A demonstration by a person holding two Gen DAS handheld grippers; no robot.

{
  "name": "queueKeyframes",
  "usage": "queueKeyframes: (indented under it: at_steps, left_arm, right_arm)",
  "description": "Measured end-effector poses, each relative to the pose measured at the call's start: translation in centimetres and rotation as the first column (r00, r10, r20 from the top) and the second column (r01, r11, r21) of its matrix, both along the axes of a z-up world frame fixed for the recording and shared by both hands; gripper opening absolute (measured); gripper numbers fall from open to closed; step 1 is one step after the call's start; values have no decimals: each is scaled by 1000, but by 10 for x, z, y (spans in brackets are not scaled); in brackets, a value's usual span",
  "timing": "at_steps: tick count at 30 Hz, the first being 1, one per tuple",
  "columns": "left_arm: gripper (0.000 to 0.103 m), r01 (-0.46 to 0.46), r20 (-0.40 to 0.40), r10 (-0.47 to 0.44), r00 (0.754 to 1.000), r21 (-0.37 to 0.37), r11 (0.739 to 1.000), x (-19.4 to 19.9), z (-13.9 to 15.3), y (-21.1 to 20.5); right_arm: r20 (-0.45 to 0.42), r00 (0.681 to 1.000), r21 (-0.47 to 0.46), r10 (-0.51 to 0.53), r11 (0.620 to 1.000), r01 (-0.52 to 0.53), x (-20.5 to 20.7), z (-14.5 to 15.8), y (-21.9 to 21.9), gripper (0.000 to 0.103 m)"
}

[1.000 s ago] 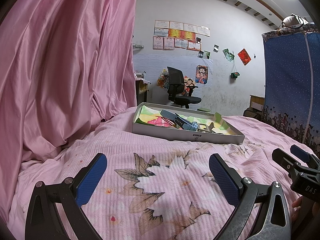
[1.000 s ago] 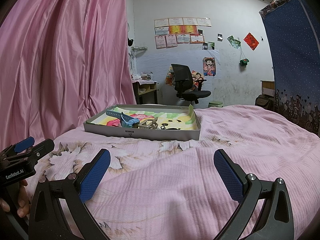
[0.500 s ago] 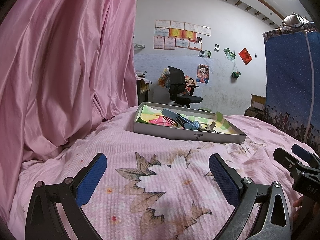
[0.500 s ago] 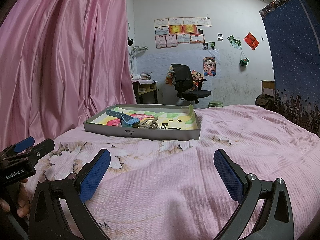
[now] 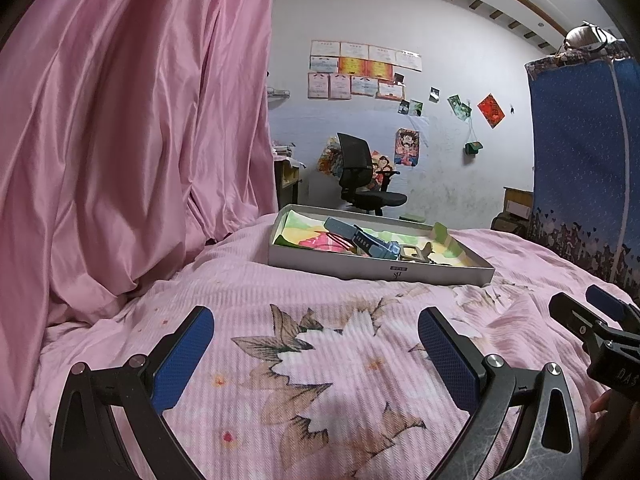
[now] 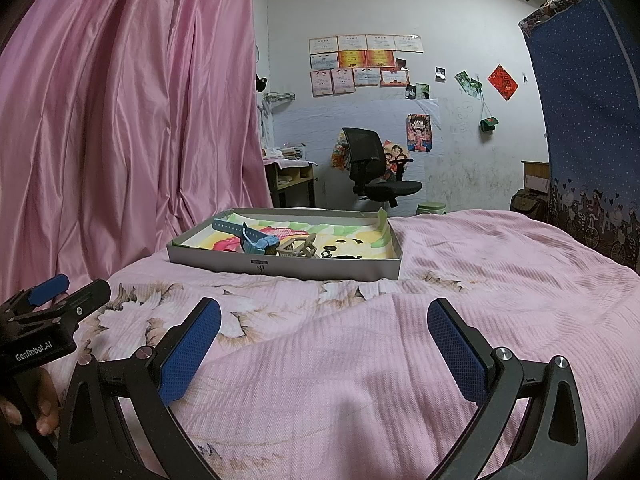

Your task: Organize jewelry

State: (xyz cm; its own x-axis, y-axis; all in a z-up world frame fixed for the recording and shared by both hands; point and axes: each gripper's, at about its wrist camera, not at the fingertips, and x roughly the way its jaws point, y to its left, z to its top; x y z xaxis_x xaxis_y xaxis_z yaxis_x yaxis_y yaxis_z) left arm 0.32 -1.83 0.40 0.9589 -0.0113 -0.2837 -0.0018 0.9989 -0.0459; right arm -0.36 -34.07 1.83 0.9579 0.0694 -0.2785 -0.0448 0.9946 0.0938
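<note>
Blue-padded left gripper [image 5: 316, 344] and right gripper [image 6: 324, 336] are held wide apart, nothing gripped. Jewelry's piled in the grey tray [image 6: 280, 266] on soft bedding [image 6: 460, 280]; tangled pieces probably get dragged out together.

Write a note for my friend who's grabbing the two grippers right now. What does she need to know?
Left gripper: open, empty, low over the pink bedspread.
Right gripper: open, empty, beside the left one.
The grey tray sits further up the bed, out of reach of both for now.
In it, all jumbled near the front: a blue watch strap, a beige hair claw, something pink and small dark pieces too small to name.
Done: nothing picked up or sorted that I can see.
Left: move to the tray and sort everything.
</note>
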Motion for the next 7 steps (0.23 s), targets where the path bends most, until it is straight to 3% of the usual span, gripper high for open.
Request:
queueKeyframes:
  at_steps: [7]
  left_arm:
    - [103, -1, 1, 1, 1000, -3, 1000, 0, 0, 0]
  right_arm:
    - [0, 1000, 0, 0, 1000, 0, 0, 0, 0, 102]
